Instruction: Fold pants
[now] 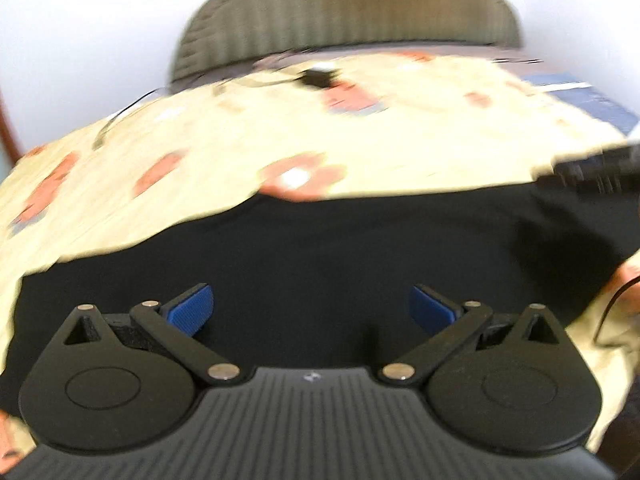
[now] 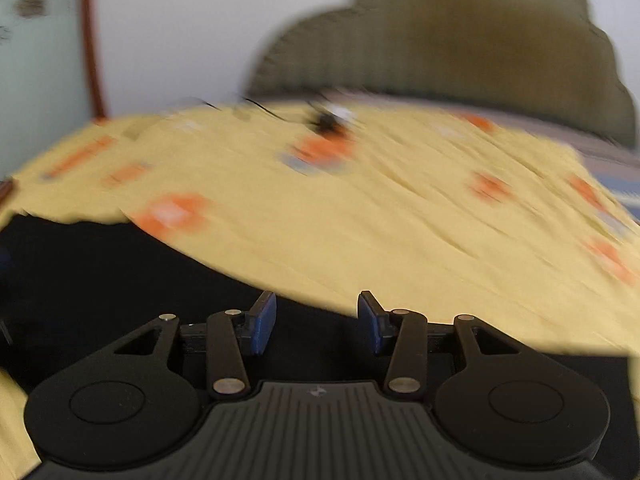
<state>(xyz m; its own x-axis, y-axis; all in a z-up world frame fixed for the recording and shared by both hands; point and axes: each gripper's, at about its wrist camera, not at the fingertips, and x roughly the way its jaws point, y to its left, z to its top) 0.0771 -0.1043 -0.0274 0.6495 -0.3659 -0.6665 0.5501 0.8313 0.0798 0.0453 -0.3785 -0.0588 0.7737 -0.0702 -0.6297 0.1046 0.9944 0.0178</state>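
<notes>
Black pants lie on a cream bedsheet with orange flower prints. My left gripper is wide open just above the middle of the black cloth, with nothing between its blue pads. In the right wrist view the pants fill the lower left. My right gripper is open with a narrower gap, at the pants' right edge where cloth meets the sheet. Both views are motion-blurred. The other gripper shows at the right edge of the left wrist view.
An olive ribbed cushion or headboard stands at the far end of the bed against a white wall. A small black object with a thin cable lies on the sheet near it. A blue striped cloth lies at the far right.
</notes>
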